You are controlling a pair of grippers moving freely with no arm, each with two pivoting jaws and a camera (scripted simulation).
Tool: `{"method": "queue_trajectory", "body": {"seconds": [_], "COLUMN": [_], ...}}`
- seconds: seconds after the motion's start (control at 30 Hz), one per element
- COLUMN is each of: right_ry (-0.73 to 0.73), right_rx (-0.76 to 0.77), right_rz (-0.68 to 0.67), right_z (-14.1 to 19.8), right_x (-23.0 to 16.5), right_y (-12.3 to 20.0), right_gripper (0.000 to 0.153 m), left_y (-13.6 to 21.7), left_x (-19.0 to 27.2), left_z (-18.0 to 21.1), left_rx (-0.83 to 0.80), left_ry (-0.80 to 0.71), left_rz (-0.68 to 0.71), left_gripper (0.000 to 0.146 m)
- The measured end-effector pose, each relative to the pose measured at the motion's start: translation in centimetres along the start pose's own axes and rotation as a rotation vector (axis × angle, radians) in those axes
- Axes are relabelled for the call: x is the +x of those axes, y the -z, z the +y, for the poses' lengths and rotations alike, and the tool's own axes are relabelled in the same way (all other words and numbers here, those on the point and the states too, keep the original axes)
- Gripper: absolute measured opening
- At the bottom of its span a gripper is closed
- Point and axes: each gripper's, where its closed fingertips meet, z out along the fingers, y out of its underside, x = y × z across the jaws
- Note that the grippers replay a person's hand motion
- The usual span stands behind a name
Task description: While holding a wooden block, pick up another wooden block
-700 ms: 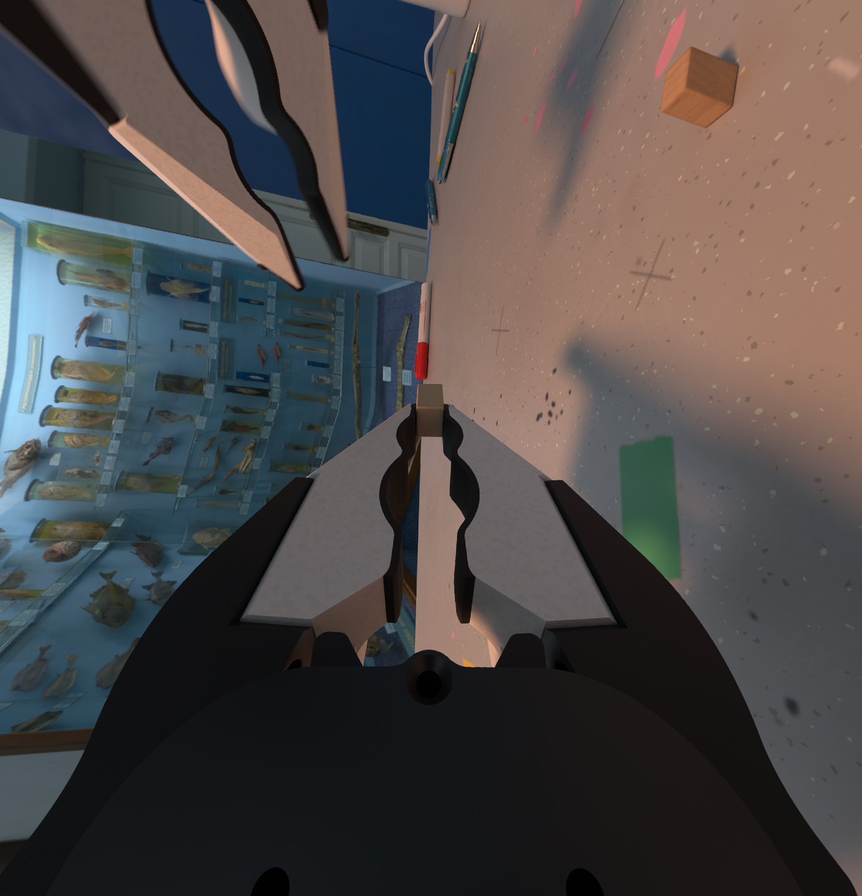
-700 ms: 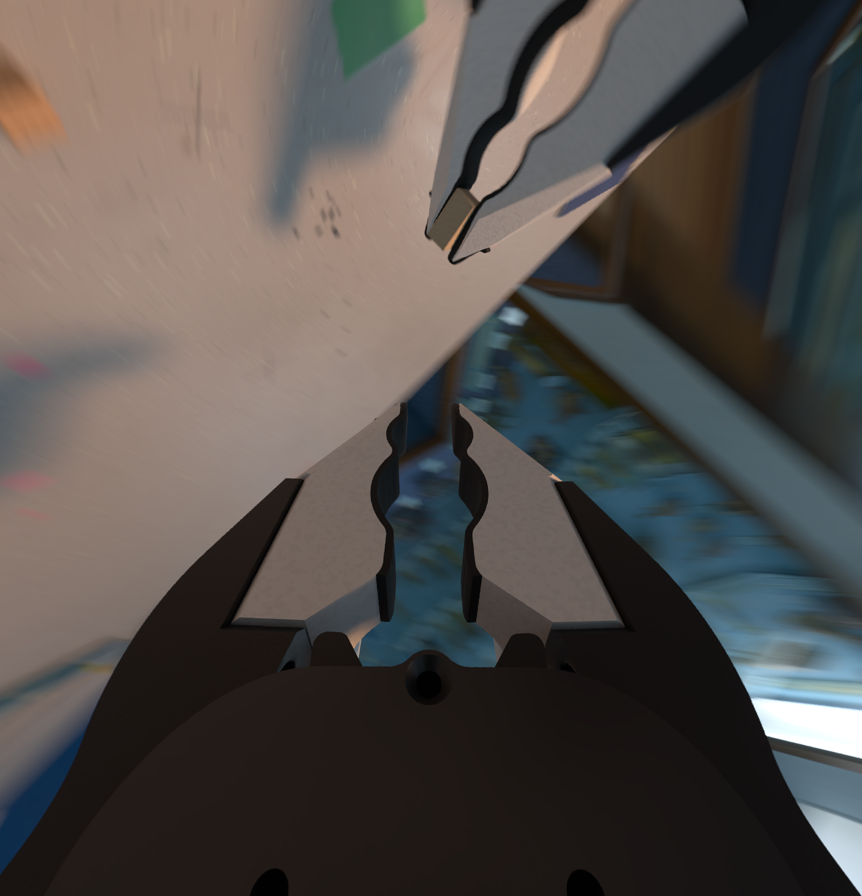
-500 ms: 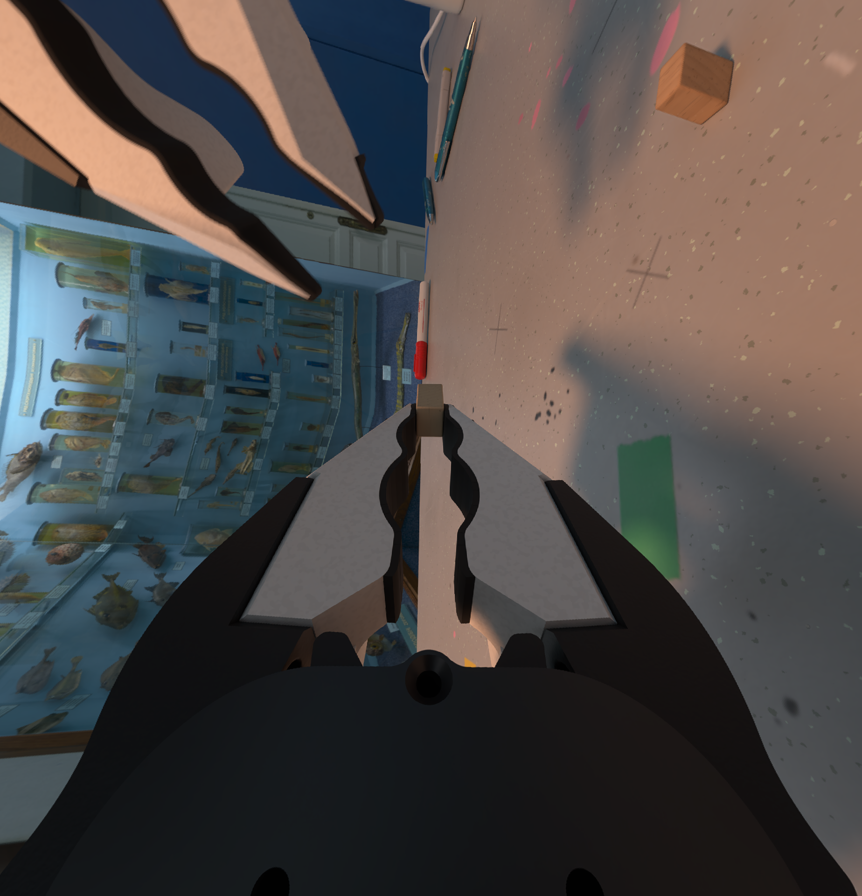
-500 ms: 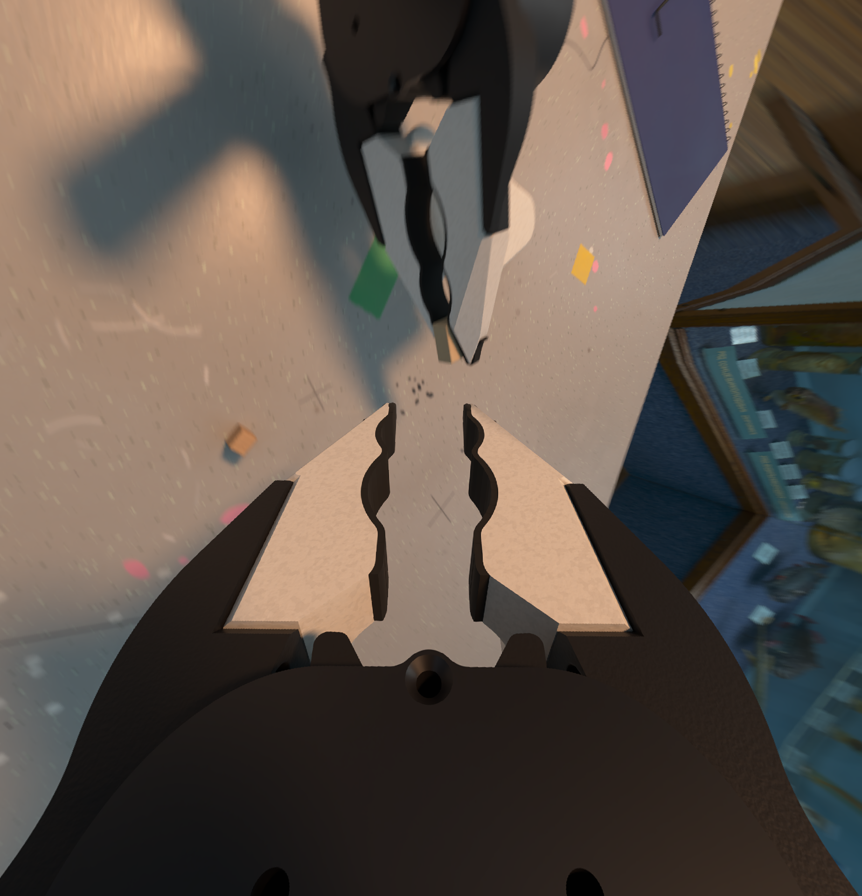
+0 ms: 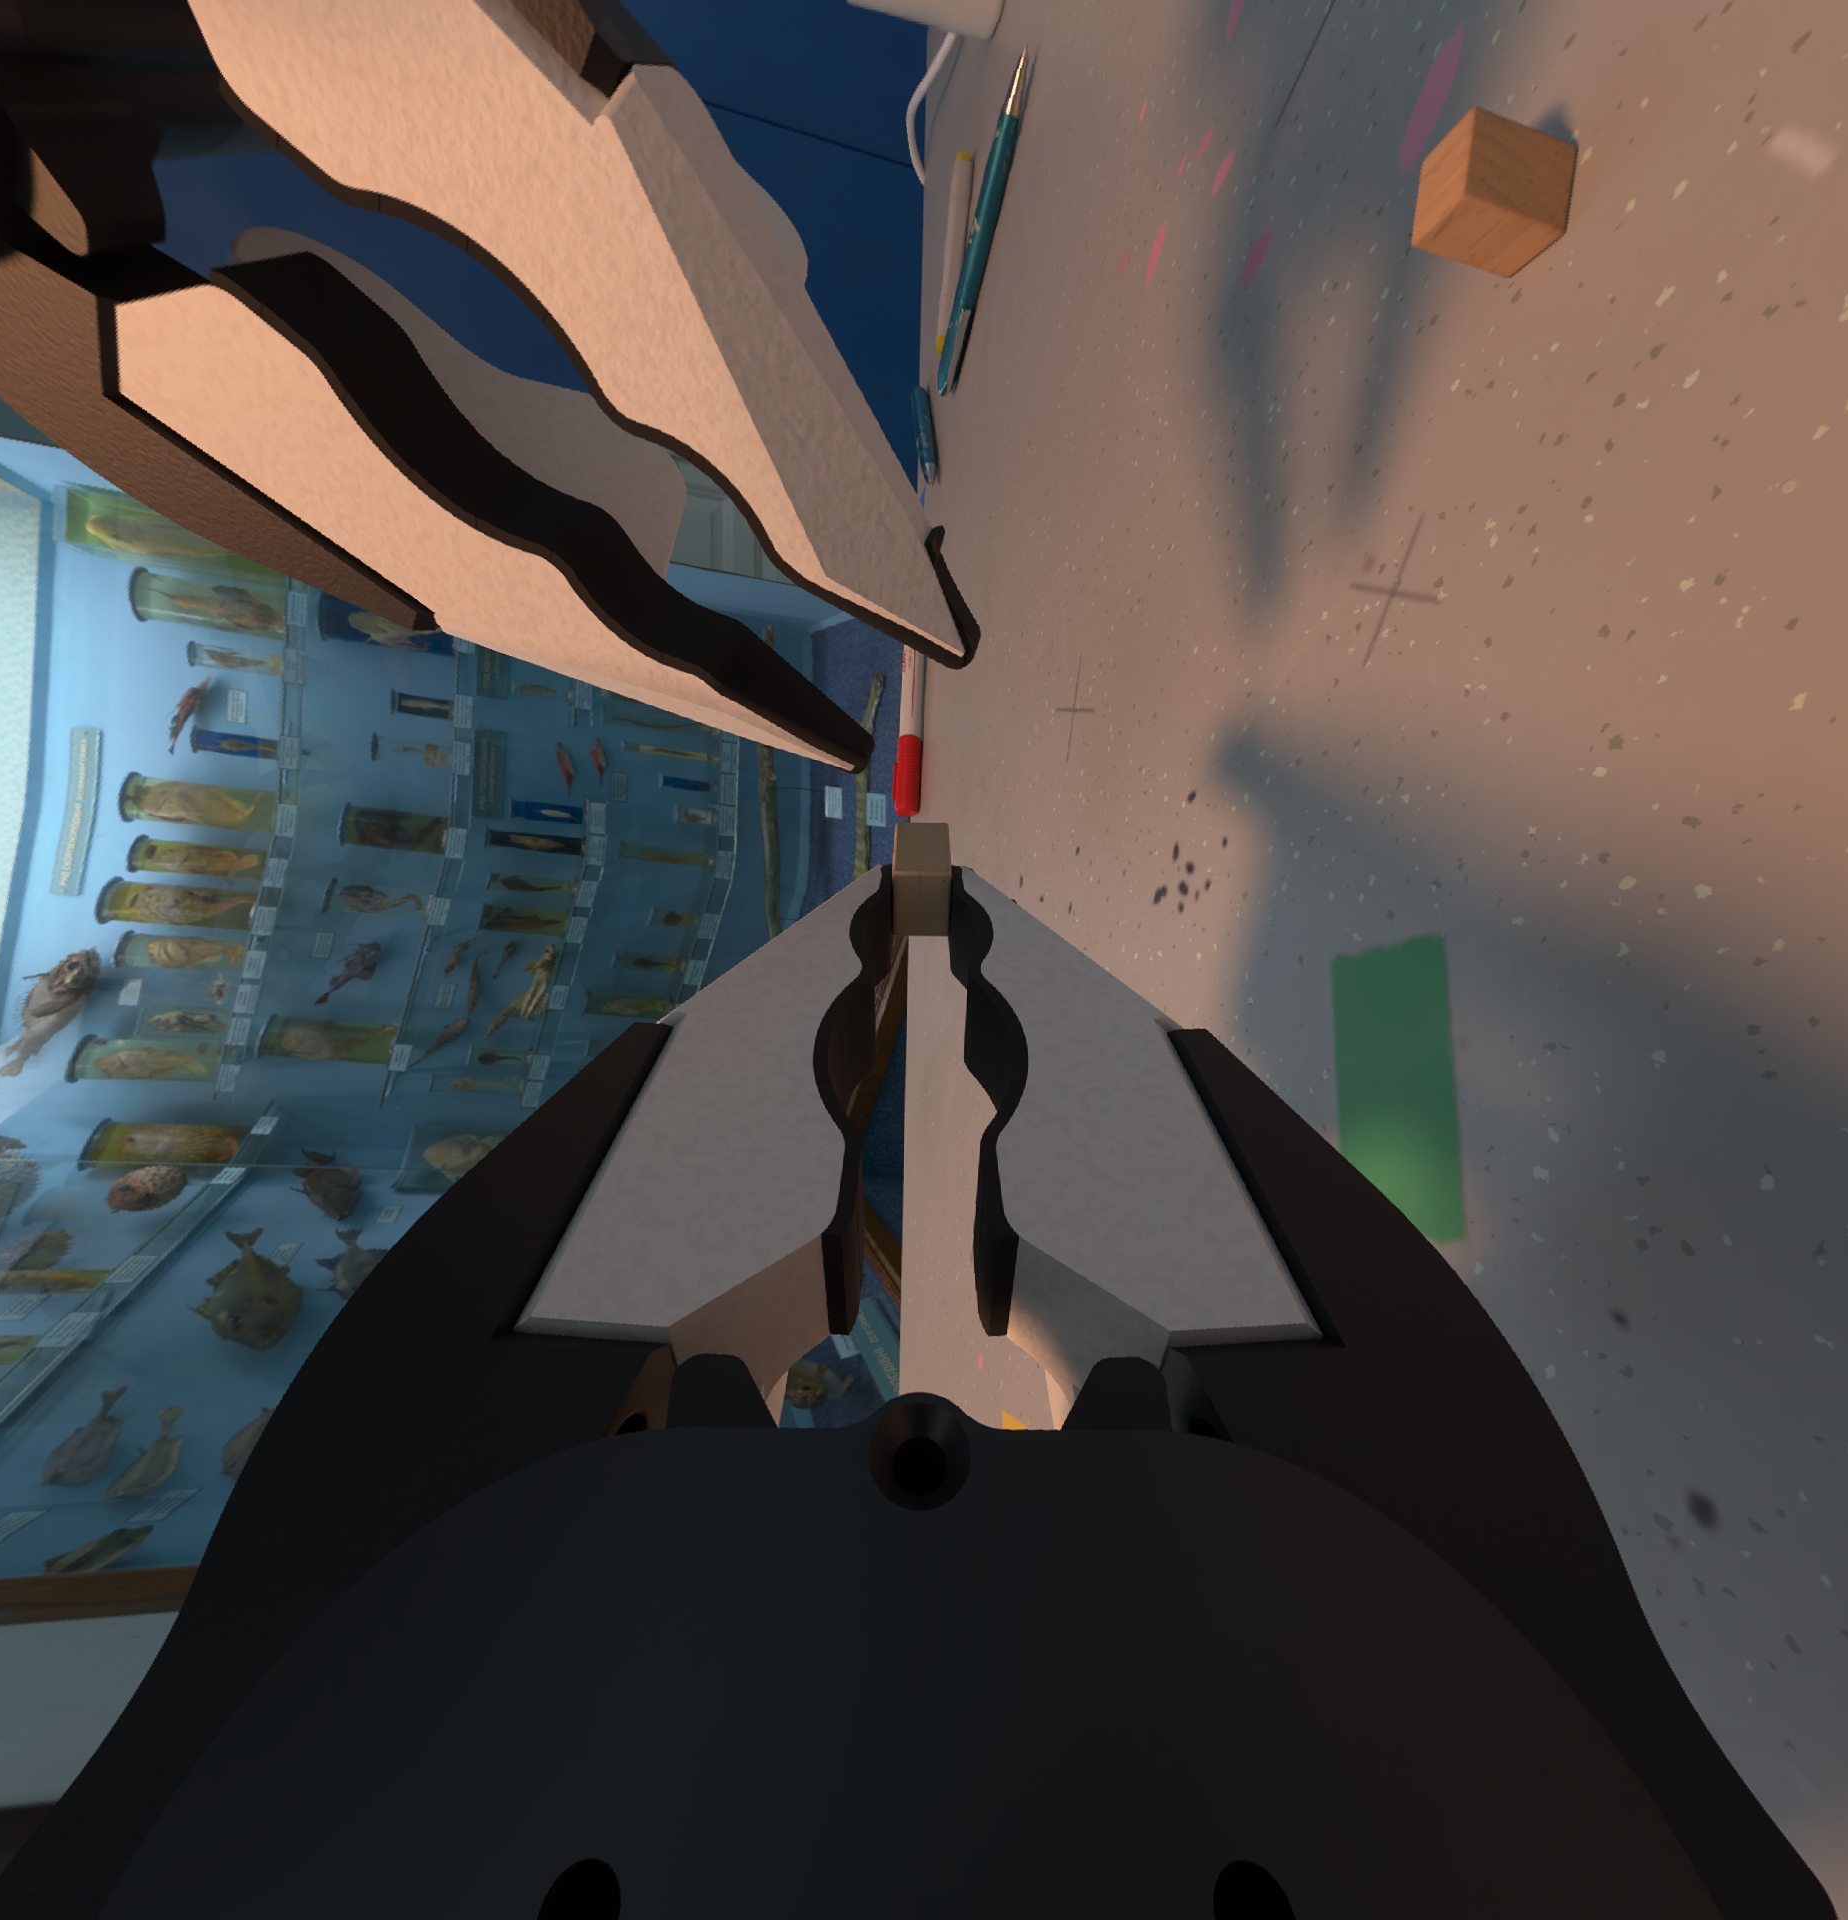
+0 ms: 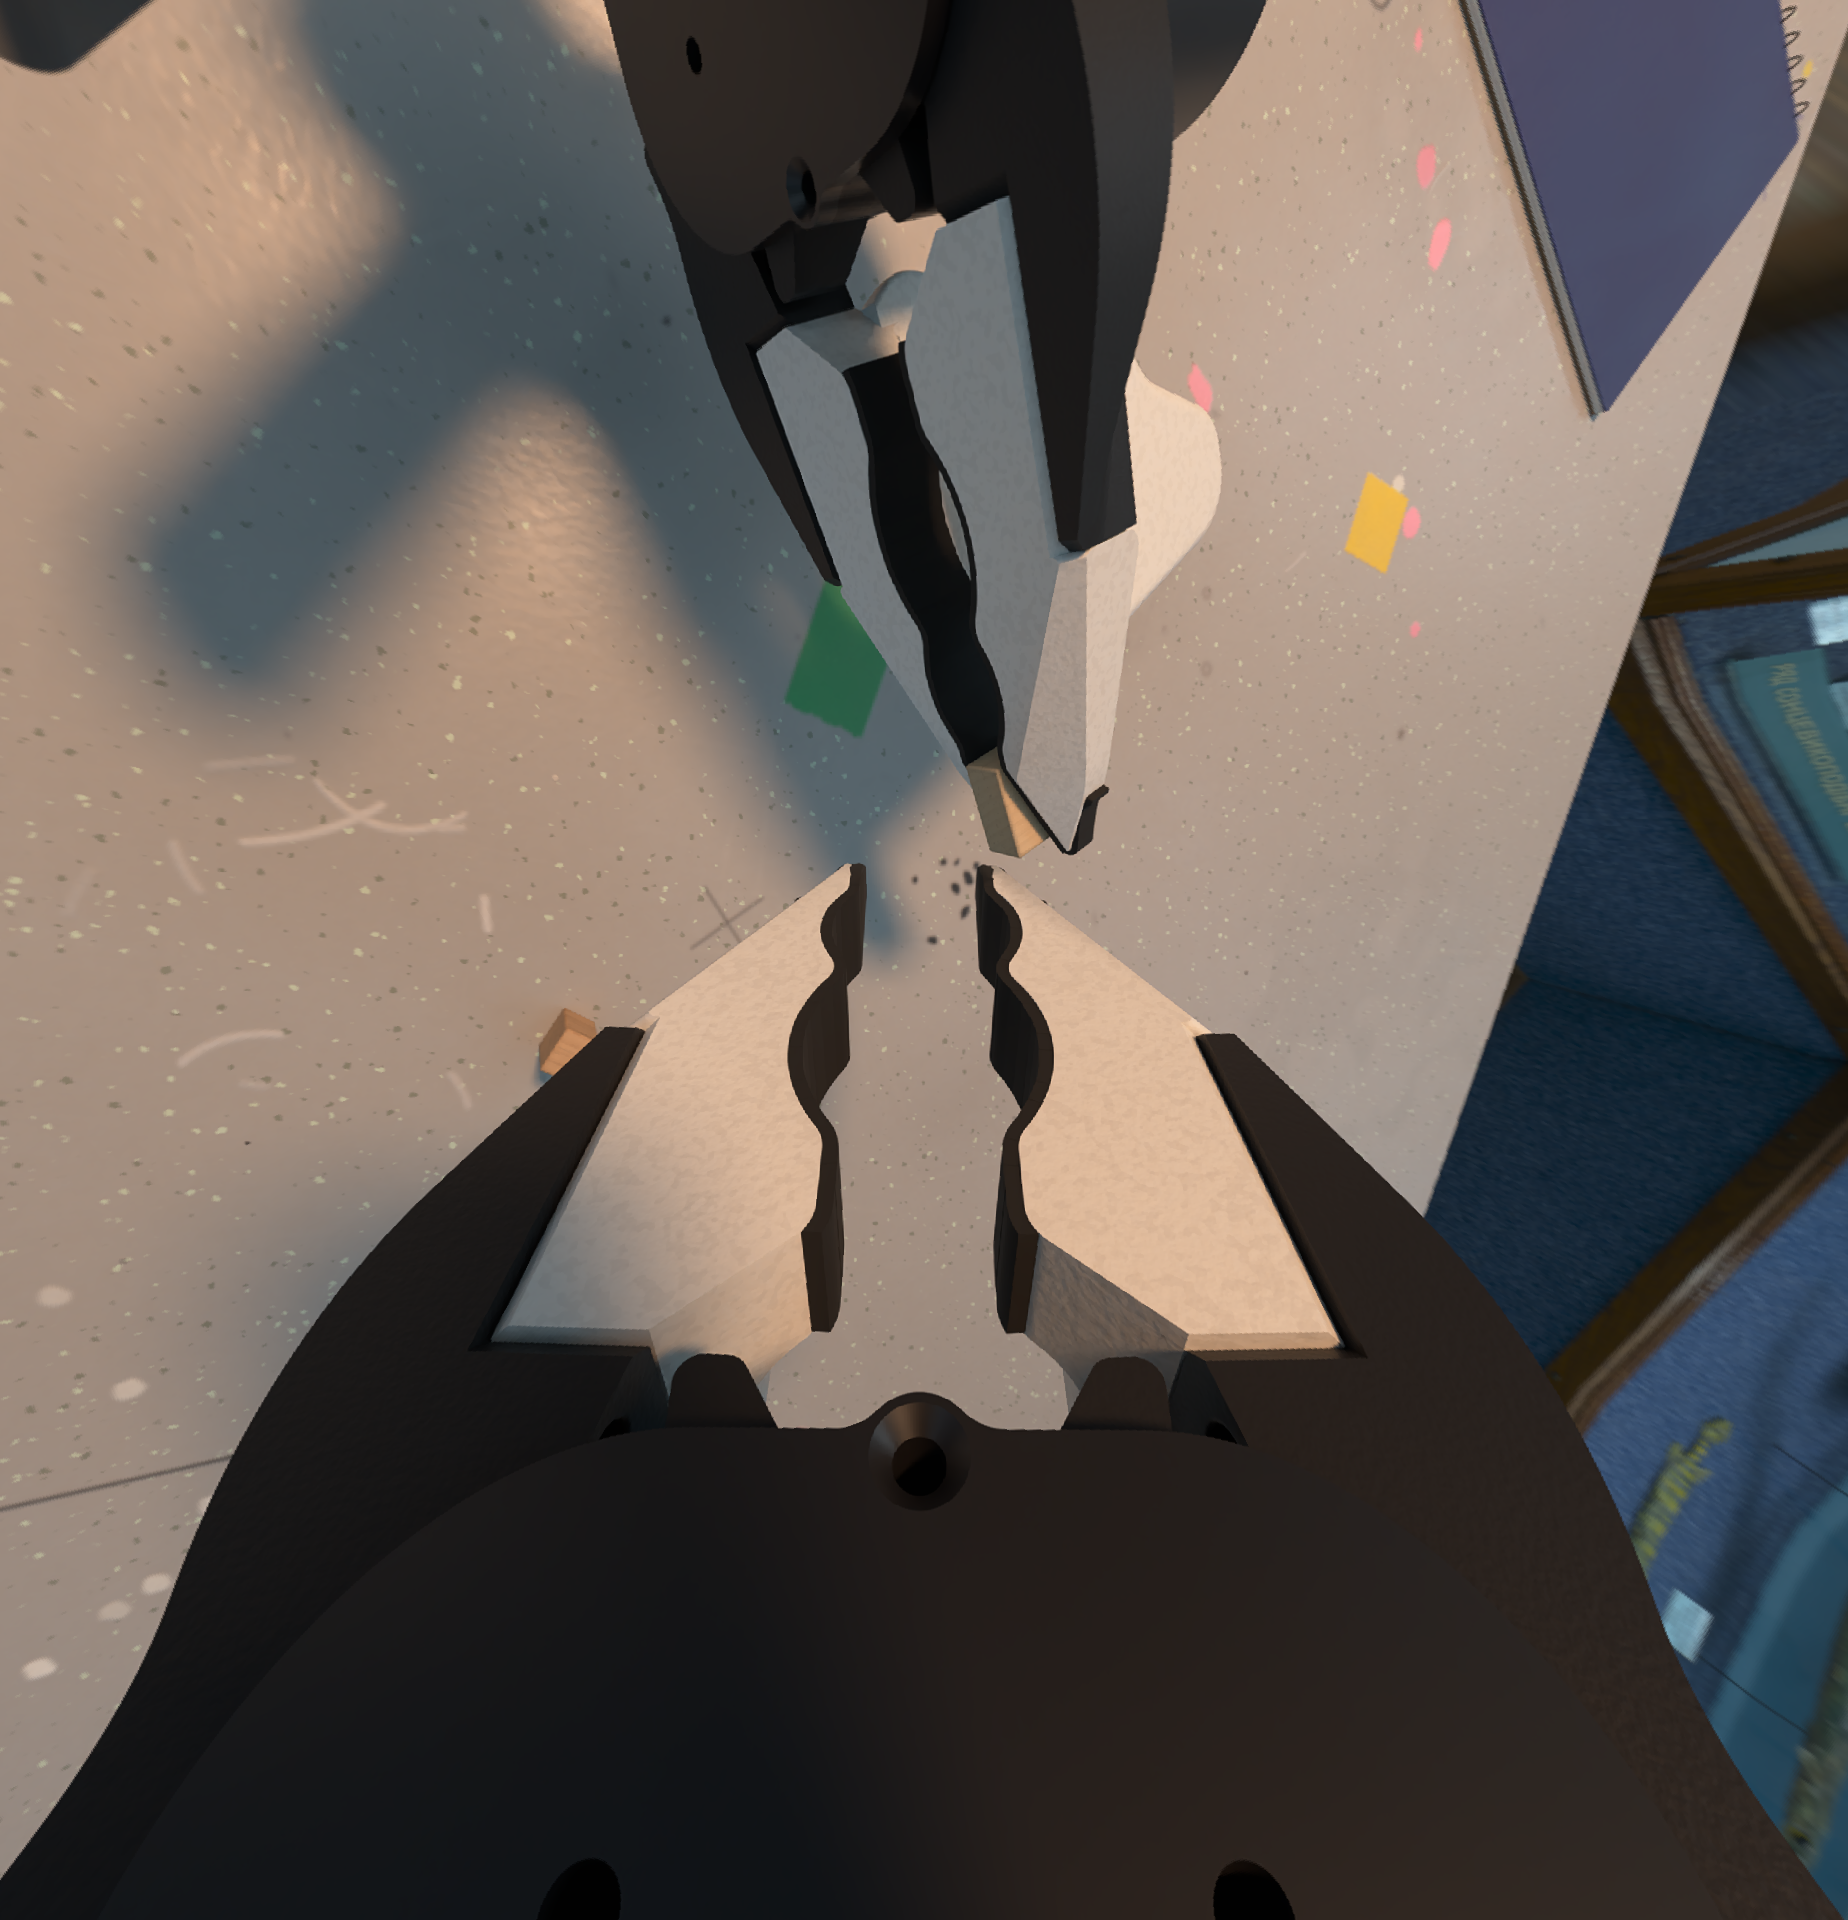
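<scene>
Pale wooden block (image 5: 921, 878) between left gripper (image 5: 921, 883) tips; second wooden block (image 5: 1493, 192) orange-tan.

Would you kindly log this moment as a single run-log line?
left gripper: shut on pale wooden block | right gripper: open, empty, facing left gripper | second wooden block: on table, untouched

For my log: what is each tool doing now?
Left tool: shut on a block.
Right tool: open, holding nothing.

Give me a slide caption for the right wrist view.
Open right gripper faces left gripper pinching a small wooden block.
</scene>
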Motion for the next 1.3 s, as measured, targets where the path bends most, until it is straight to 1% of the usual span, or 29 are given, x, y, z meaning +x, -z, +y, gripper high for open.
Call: {"method": "queue_trajectory", "body": {"seconds": [0.13,0.17,0.27,0.3,0.37,0.4,0.47,0.5,0.63,0.7,0.73,0.8,0.87,0.93,0.97,1.03,1.07,1.1,1.17,1.23,1.3], "right_ry": [-0.079,-0.106,-0.179,-0.202,-0.228,-0.218,-0.191,-0.186,-0.173,-0.178,-0.201,-0.313,-0.432,-0.509,-0.574,-0.7,-0.708,-0.673,-0.555,-0.43,-0.369], "right_rx": [0.057,0.08,0.142,0.15,0.153,0.146,0.127,0.121,0.125,0.145,0.147,0.134,0.095,0.049,0.037,0.046,0.056,0.062,0.049,0.053,0.03], "right_rz": [-0.082,-0.109,-0.174,-0.192,-0.199,-0.195,-0.206,-0.215,-0.163,-0.137,-0.127,-0.13,-0.174,-0.185,-0.193,-0.251,-0.25,-0.23,-0.182,-0.173,-0.179], "right_z": [-0.2,-0.3,-0.7,-0.7,-0.6,-0.5,-0.4,-0.3,-0.4,-0.8,-0.9,-0.9,-0.1,1.2,1.7,1.9,2.0,2.2,2.4,2.3,2.6], "right_x": [-0.1,-0.1,0.0,0.1,0.3,0.3,-0.1,-0.2,0.1,0.1,-0.1,-0.8,-2.4,-3.9,-4.6,-6.2,-6.7,-7.0,-7.5,-7.8,-7.8], "right_y": [0.3,0.5,1.0,1.0,1.0,0.9,0.7,0.6,0.7,1.2,1.3,1.3,0.6,-0.4,-0.8,-1.4,-1.6,-1.7,-1.8,-1.8,-2.1], "right_gripper": [0.02,0.018,0.002,0.0,0.0,0.003,0.015,0.017,0.018,0.015,0.012,0.006,0.006,0.007,0.007,0.008,0.01,0.011,0.015,0.016,0.016], "left_y": [0.1,0.1,0.0,0.1,0.1,0.1,0.1,0.1,0.1,0.0,0.0,-0.1,0.0,0.0,0.0,0.0,0.0,0.0,0.0,0.0,0.0], "left_x": [-0.1,0.0,0.1,0.1,0.0,0.0,0.0,0.1,0.0,-0.2,-0.2,-0.3,-0.3,-0.4,-0.4,-0.3,-0.2,-0.1,0.0,0.1,0.3], "left_z": [-0.2,-0.1,-0.1,-0.1,-0.2,-0.2,-0.1,-0.1,0.5,1.2,1.5,2.1,2.4,2.4,2.4,2.3,2.3,2.2,2.1,2.0,1.9], "left_rx": [0.007,0.002,-0.002,0.002,0.006,0.006,0.003,0.002,-0.018,-0.049,-0.061,-0.073,-0.081,-0.081,-0.079,-0.079,-0.08,-0.08,-0.074,-0.068,-0.063], "left_ry": [-0.004,-0.009,-0.023,-0.019,-0.012,-0.011,-0.006,0.0,0.016,0.034,0.046,0.065,0.075,0.076,0.074,0.066,0.06,0.056,0.057,0.056,0.044], "left_rz": [-0.006,-0.002,0.001,0.001,0.0,0.0,0.004,0.008,0.009,0.01,0.012,0.015,0.017,0.016,0.016,0.021,0.024,0.026,0.032,0.039,0.043], "left_gripper": [0.009,0.009,0.009,0.009,0.009,0.009,0.009,0.009,0.009,0.009,0.009,0.009,0.009,0.009,0.009,0.009,0.009,0.009,0.009,0.009,0.009]}}
